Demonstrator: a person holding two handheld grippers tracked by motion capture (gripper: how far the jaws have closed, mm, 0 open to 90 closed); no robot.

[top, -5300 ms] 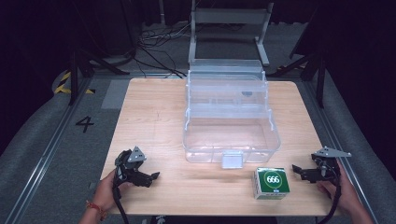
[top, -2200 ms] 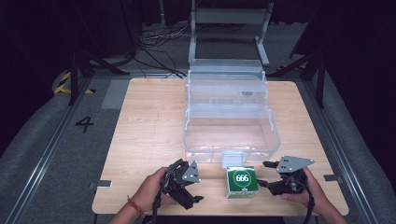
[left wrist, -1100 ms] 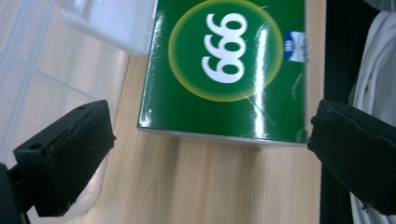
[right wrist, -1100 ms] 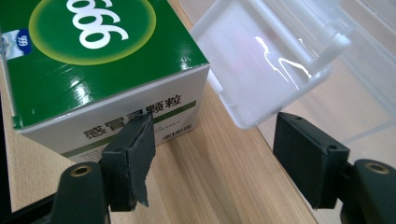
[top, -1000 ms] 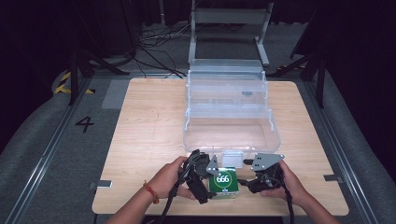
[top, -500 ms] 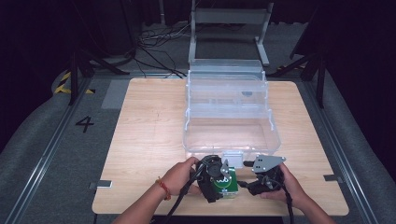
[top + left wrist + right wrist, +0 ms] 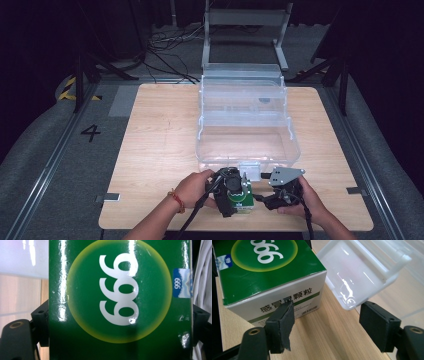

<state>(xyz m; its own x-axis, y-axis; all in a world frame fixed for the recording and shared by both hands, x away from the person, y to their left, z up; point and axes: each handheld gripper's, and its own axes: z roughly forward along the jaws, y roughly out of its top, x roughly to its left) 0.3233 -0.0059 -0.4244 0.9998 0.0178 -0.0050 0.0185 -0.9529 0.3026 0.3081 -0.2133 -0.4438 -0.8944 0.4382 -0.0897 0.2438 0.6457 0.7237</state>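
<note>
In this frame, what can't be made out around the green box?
- Left hand-held gripper: in the left gripper view the green box covers its pads, so contact is hidden.
- Box's small side print: too small to read in the right gripper view.
- Clear bin: cut off by the right gripper view's edge.

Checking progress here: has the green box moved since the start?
Yes. The green box slid left along the table's front edge, now before the clear bin's latch.

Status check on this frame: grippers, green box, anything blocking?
Left gripper jaws closing around green box. Right gripper open beside it. Clear bin just behind.
</note>
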